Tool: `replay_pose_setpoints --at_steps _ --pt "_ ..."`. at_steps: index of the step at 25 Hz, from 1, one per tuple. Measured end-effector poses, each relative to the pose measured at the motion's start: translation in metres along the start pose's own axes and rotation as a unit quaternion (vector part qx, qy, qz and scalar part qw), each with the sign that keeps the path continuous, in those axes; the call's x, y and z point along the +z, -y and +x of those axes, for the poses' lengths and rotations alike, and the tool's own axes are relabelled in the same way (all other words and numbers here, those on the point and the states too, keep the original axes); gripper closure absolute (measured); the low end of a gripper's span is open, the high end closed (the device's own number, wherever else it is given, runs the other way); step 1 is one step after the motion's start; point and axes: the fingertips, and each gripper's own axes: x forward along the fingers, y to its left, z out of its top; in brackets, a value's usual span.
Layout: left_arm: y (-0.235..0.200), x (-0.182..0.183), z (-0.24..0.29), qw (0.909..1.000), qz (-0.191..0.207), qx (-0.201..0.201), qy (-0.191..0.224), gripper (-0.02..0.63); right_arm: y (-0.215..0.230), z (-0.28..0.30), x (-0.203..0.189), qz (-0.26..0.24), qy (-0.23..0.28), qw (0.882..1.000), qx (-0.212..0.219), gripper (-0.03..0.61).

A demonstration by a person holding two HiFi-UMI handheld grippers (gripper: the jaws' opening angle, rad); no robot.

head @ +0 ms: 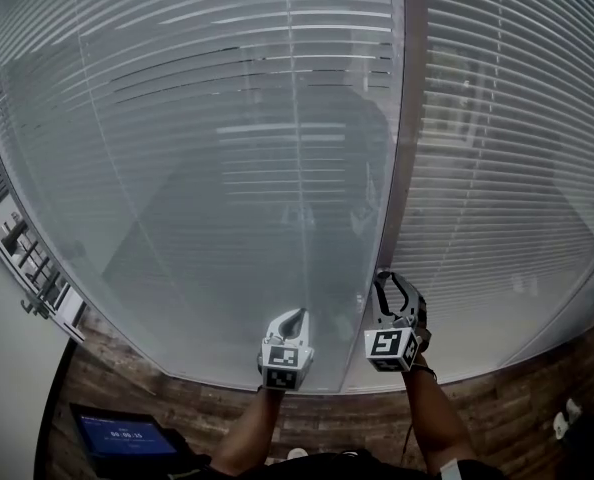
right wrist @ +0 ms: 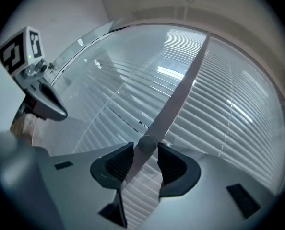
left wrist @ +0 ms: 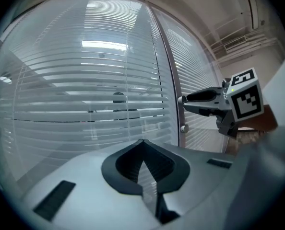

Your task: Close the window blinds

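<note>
White slatted blinds hang behind glass on both sides of a grey upright frame post. Most slats lie flat and shut; a few in the left pane show dark gaps. My right gripper is up against the post. In the right gripper view, its jaws stand open with a small round knob on the post between the fingertips; I see no firm squeeze on it. My left gripper hovers just left of the post, shut on nothing, its pads meeting in front of the glass.
A dark tablet with a lit screen lies on the wooden floor at lower left. A rack-like fitting runs along the left wall. The person's forearms reach up from the bottom edge.
</note>
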Motion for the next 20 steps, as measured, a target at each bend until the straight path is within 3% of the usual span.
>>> replay_pose_setpoints --at_steps 2,5,10,12,15,17,20 --pt "0.001 -0.003 0.000 1.0000 0.002 -0.001 -0.003 0.620 0.000 0.001 -0.006 0.096 -0.002 0.995 0.008 0.436" --pt "0.003 -0.007 -0.001 1.0000 0.003 -0.004 -0.008 0.620 0.004 0.004 -0.008 0.238 0.002 0.971 0.014 0.436" --pt "0.011 -0.005 -0.005 0.9995 -0.011 -0.012 -0.028 0.620 0.014 0.009 -0.004 0.354 0.002 0.935 0.010 0.436" --pt "0.013 -0.005 -0.006 0.9993 -0.013 -0.013 -0.031 0.620 0.015 0.009 -0.003 0.368 -0.007 0.930 0.007 0.445" --pt "0.009 -0.009 -0.002 0.9998 0.003 -0.010 -0.014 0.620 0.015 0.010 -0.004 0.359 -0.002 0.933 0.009 0.451" --pt "0.006 -0.010 -0.002 0.9999 0.007 -0.006 -0.010 0.620 0.015 0.011 -0.005 0.326 -0.003 0.945 0.006 0.453" --pt "0.006 -0.005 -0.006 0.9998 0.000 -0.007 -0.016 0.620 0.012 0.011 -0.001 0.221 -0.017 0.975 -0.007 0.453"
